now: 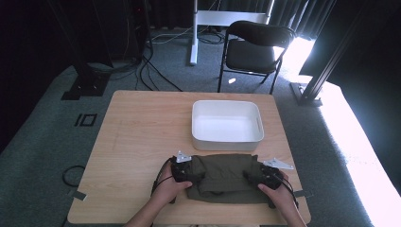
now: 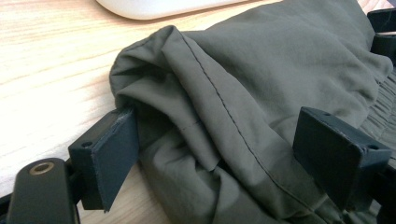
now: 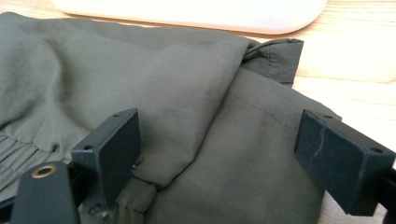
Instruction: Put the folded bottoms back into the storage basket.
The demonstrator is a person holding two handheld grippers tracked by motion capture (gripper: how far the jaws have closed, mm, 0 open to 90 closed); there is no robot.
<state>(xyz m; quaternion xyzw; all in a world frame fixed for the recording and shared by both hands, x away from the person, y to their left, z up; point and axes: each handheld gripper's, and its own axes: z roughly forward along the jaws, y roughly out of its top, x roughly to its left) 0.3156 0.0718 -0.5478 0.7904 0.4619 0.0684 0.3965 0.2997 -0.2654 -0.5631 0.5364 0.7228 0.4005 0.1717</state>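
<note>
A folded olive-green fabric garment [image 1: 223, 177] is found lying on the light wooden table [image 1: 137, 137], just in front of a white rectangular plastic tub [image 1: 227, 125] — the two are near each other, the garment's far edge close to the tub's near wall. The left gripper [image 1: 189, 173] is set at the garment's left end and the right gripper [image 1: 250, 177] at its right end, each carried by a hand [image 1: 166, 188] entering from the near edge of the table. In the left gripper view, the black jaws are seen spread wide, with a bunched, seamed fold of the garment [image 2: 224, 107] lying between them; the left jaw is touching the cloth at its inner face, while the right jaw stands beside the fold without visibly pressing it. In the right gripper view, the jaws are likewise parted, and the layered edge of the garment [image 3: 196, 121] lies between them — cloth is met at the left jaw, the right jaw stands at the garment's outer edge. No clamping of the fabric is observed at either gripper. The tub's rim [image 3: 196, 16] is visible beyond the jaws.
</note>
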